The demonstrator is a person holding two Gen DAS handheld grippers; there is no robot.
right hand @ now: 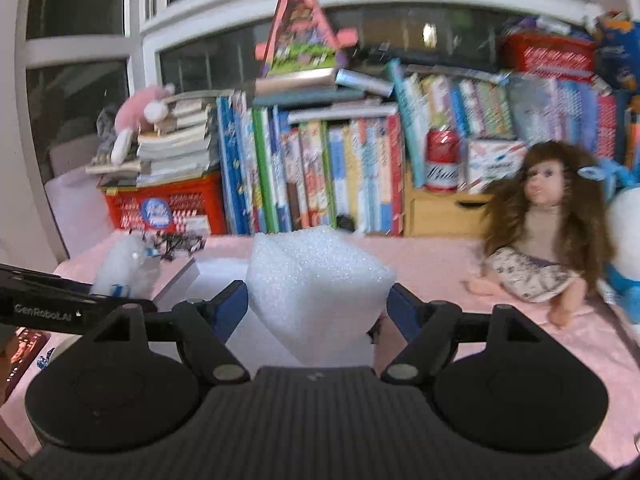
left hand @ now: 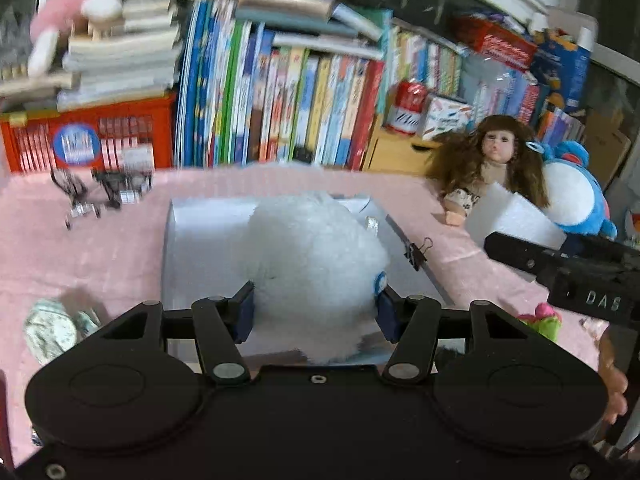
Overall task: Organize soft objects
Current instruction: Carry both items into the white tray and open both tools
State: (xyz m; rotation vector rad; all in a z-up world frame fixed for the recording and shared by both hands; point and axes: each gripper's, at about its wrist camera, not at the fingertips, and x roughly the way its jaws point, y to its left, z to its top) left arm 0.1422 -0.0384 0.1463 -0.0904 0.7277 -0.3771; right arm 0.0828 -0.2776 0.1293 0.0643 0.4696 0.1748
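White fluffy plush (left hand: 312, 264) sits pinched in the left gripper (left hand: 314, 310); right gripper (right hand: 318, 308), lettered "GenRobot.AI", pinches foam (right hand: 320, 276).

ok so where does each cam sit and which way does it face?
Left wrist: on the left gripper, looking along its fingers over the white plush and grey box toward the bookshelf; right gripper at the side.
Right wrist: on the right gripper, facing the bookshelf past the white foam block.
Shared: doll, red can, plush, foam.
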